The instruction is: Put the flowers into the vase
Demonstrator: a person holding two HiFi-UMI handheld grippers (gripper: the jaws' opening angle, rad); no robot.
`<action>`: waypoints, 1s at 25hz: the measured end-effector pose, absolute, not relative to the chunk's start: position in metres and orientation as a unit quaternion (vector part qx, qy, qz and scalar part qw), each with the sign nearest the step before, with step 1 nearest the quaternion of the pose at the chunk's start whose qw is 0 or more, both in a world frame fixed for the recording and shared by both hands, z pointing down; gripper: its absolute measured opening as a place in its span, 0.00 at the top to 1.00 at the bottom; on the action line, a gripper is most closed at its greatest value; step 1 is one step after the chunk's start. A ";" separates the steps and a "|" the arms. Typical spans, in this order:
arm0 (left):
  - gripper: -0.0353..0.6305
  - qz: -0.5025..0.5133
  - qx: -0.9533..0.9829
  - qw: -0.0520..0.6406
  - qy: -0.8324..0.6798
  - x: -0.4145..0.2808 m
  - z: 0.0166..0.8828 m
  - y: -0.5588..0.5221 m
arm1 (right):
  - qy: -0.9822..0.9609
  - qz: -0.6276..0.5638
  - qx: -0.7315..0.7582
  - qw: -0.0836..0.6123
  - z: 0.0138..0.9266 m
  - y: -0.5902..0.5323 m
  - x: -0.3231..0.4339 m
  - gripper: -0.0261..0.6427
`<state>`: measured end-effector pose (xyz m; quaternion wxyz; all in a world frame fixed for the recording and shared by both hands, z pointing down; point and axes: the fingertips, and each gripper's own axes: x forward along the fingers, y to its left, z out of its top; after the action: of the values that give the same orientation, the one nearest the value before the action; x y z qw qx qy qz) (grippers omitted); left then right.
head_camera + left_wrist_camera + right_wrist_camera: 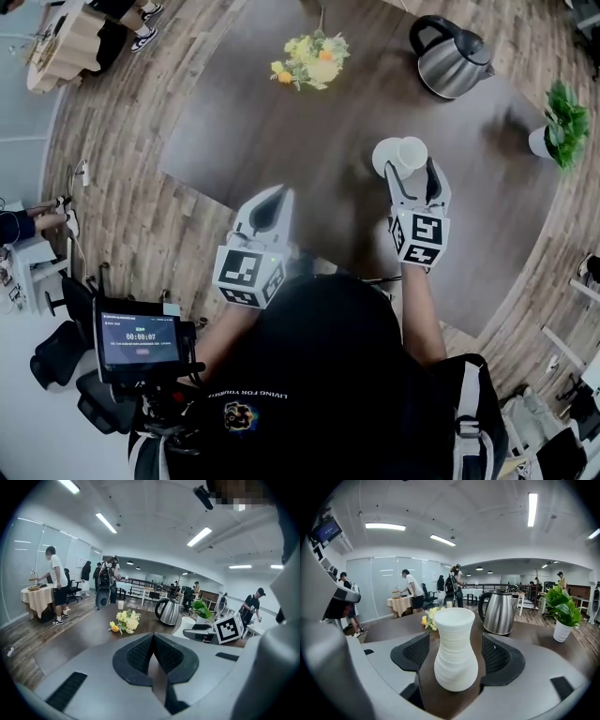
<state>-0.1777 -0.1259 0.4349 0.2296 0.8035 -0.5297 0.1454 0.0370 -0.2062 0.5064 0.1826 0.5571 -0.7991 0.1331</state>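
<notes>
A: Where's the white ribbed vase (455,648)?
B: Upright on the counter (281,122), between the spread jaws of the right hand-held gripper (414,173); the left hand-held gripper (279,199) is pressed together, empty; the flower bouquet (311,61) lies well apart.

The vase (455,653) looked matt white and finely ribbed, the kettle (453,64) was polished metal with a black plastic handle, and the table (253,141) a dull dark brown above wood-plank flooring (131,206).
</notes>
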 end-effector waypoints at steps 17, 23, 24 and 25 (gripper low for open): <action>0.94 0.150 0.785 0.236 -0.552 -0.186 0.442 -0.123 | -0.804 0.099 0.555 0.190 0.511 -0.225 0.030 0.60; 0.94 0.148 0.791 0.228 -0.548 -0.190 0.440 -0.123 | -0.803 0.074 0.565 0.173 0.491 -0.219 0.030 0.60; 0.94 0.148 0.794 0.225 -0.546 -0.190 0.440 -0.124 | -0.804 0.072 0.566 0.170 0.488 -0.217 0.029 0.60; 0.94 0.147 0.796 0.223 -0.543 -0.190 0.439 -0.125 | -0.804 0.069 0.566 0.169 0.485 -0.215 0.029 0.60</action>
<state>-0.1904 -0.1249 0.4387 0.2227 0.7961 -0.5430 0.1474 0.0287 -0.2145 0.4849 0.1686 0.5662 -0.8039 0.0694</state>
